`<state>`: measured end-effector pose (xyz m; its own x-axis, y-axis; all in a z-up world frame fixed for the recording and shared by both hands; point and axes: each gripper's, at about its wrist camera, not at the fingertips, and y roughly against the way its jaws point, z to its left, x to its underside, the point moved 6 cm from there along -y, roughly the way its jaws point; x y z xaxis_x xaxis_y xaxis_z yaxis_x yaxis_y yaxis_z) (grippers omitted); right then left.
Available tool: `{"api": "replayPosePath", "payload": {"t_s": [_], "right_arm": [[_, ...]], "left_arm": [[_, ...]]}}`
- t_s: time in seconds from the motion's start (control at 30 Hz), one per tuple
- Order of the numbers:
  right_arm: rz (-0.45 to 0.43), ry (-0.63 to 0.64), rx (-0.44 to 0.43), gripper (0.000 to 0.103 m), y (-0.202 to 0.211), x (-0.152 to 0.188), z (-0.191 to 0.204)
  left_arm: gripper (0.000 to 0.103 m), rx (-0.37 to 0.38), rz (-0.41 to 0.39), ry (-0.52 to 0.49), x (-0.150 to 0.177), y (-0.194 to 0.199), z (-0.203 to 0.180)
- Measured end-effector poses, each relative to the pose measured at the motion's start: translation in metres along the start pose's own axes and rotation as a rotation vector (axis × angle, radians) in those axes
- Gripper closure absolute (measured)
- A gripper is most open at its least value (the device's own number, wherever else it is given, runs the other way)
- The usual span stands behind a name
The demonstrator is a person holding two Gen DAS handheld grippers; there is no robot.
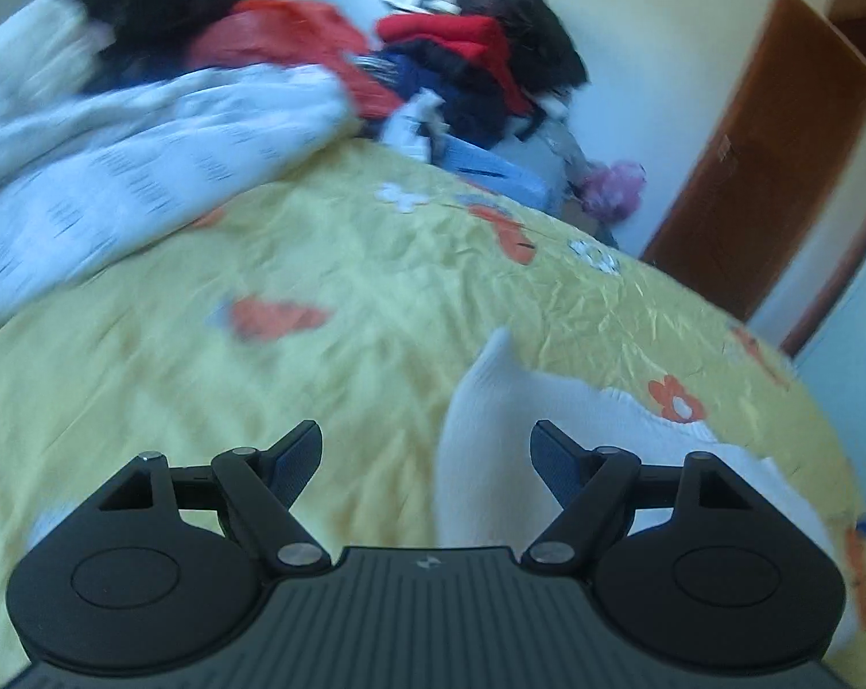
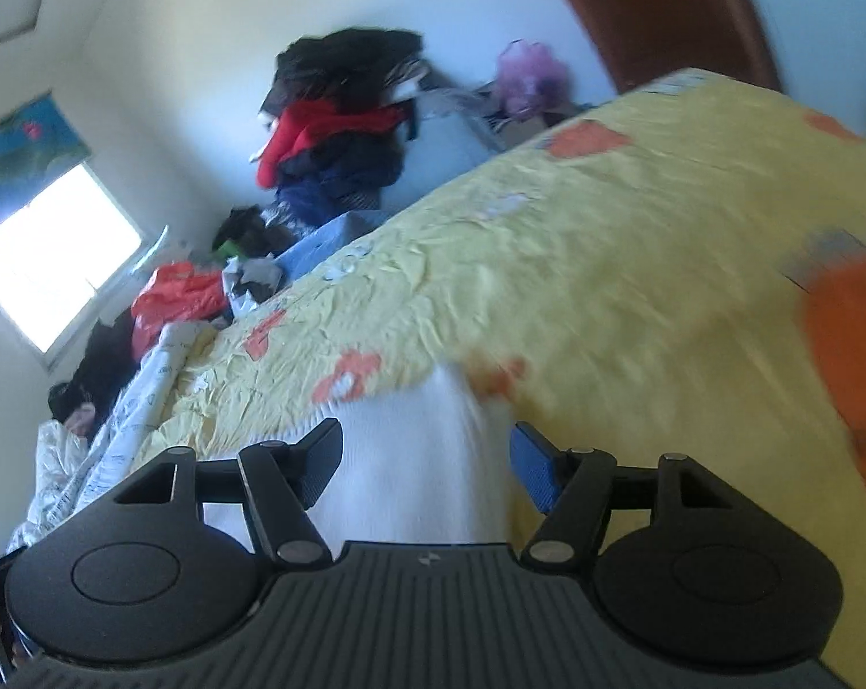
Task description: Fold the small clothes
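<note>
The white garment (image 1: 553, 419) lies flat on the yellow bedspread (image 1: 346, 287), looking light, soft and limp, so it is probably best pinched at an edge or corner, with the left gripper (image 1: 427, 453) and right gripper (image 2: 427, 453) both spread wide, holding nothing.

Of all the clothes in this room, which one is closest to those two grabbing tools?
The white garment lying alone on the yellow bedspread, right by both tools' fingers; the rest sit heaped far off by the wall.
</note>
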<state>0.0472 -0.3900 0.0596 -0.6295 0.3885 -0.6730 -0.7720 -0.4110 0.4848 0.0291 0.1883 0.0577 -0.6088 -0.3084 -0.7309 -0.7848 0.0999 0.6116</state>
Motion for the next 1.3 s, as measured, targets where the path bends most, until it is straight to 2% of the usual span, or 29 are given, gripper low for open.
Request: {"api": "replayPosePath", "payload": {"t_s": [0.07,0.13,0.17,0.3,0.37,0.4,0.43,0.47,0.5,0.53,0.63,0.7,0.77,0.83,0.87,0.97,1.03,1.1,1.17,1.2,1.23,1.3], "right_arm": [[0.042,0.057,0.029,0.035,-0.037,-0.016,0.006],[0.098,0.111,0.053,0.036,-0.070,-0.023,0.011],[0.121,0.137,0.072,0.036,-0.084,-0.023,0.012],[0.210,0.233,0.172,0.036,-0.133,-0.018,0.007],[0.242,0.239,0.163,0.038,-0.148,-0.010,0.007],[0.264,0.237,0.148,0.042,-0.153,-0.006,0.007],[0.256,0.251,0.126,0.059,-0.154,-0.004,0.010],[0.255,0.266,0.110,0.084,-0.156,-0.003,0.013],[0.266,0.251,0.095,0.088,-0.157,-0.003,0.013],[0.256,0.226,0.076,0.088,-0.156,-0.007,0.015],[0.128,0.199,0.046,0.090,-0.137,-0.024,0.021],[0.071,0.173,0.027,0.090,-0.135,-0.029,0.023],[0.104,0.225,0.086,0.090,-0.148,-0.018,0.019],[0.150,0.248,0.124,0.089,-0.159,-0.005,0.013],[0.151,0.246,0.130,0.085,-0.159,-0.003,0.012],[0.133,0.237,0.172,0.053,-0.151,-0.011,0.017],[0.092,0.268,0.185,0.053,-0.136,-0.016,0.025],[0.013,0.303,0.178,0.052,-0.114,-0.022,0.039],[-0.041,0.302,0.141,0.048,-0.099,-0.023,0.054],[-0.041,0.301,0.114,0.047,-0.097,-0.019,0.063],[-0.026,0.313,0.093,0.044,-0.099,-0.013,0.072],[0.025,0.359,0.082,0.043,-0.112,0.002,0.087]], "left_arm": [[0.023,0.005,0.022,-0.067,-0.013,-0.033,-0.021],[0.024,-0.044,0.031,-0.134,-0.019,-0.062,-0.036],[0.024,-0.072,0.049,-0.152,-0.021,-0.078,-0.041],[0.026,-0.085,0.129,-0.164,-0.018,-0.123,-0.052],[0.048,-0.096,0.175,-0.179,-0.012,-0.141,-0.053],[0.060,-0.085,0.201,-0.188,-0.008,-0.149,-0.056],[0.064,-0.083,0.204,-0.193,-0.006,-0.153,-0.056],[0.069,-0.085,0.189,-0.202,-0.006,-0.154,-0.057],[0.079,-0.089,0.180,-0.202,-0.009,-0.153,-0.057],[0.086,-0.099,0.163,-0.188,-0.013,-0.152,-0.056],[0.093,-0.091,0.095,-0.114,-0.023,-0.140,-0.050],[0.094,-0.130,0.059,-0.091,-0.022,-0.136,-0.043],[0.094,-0.154,0.100,-0.081,-0.010,-0.149,-0.035],[0.094,-0.163,0.081,-0.081,-0.009,-0.150,-0.034],[0.094,-0.168,0.079,-0.089,-0.009,-0.149,-0.036],[0.090,-0.196,0.053,-0.173,-0.012,-0.135,-0.047],[0.088,-0.234,0.013,-0.237,-0.015,-0.118,-0.057],[0.085,-0.268,-0.058,-0.302,-0.019,-0.099,-0.071],[0.078,-0.245,-0.110,-0.334,-0.021,-0.088,-0.089],[0.067,-0.221,-0.113,-0.338,-0.021,-0.087,-0.097],[0.054,-0.196,-0.108,-0.347,-0.018,-0.090,-0.107],[0.046,-0.180,-0.097,-0.381,-0.007,-0.101,-0.125]]}}
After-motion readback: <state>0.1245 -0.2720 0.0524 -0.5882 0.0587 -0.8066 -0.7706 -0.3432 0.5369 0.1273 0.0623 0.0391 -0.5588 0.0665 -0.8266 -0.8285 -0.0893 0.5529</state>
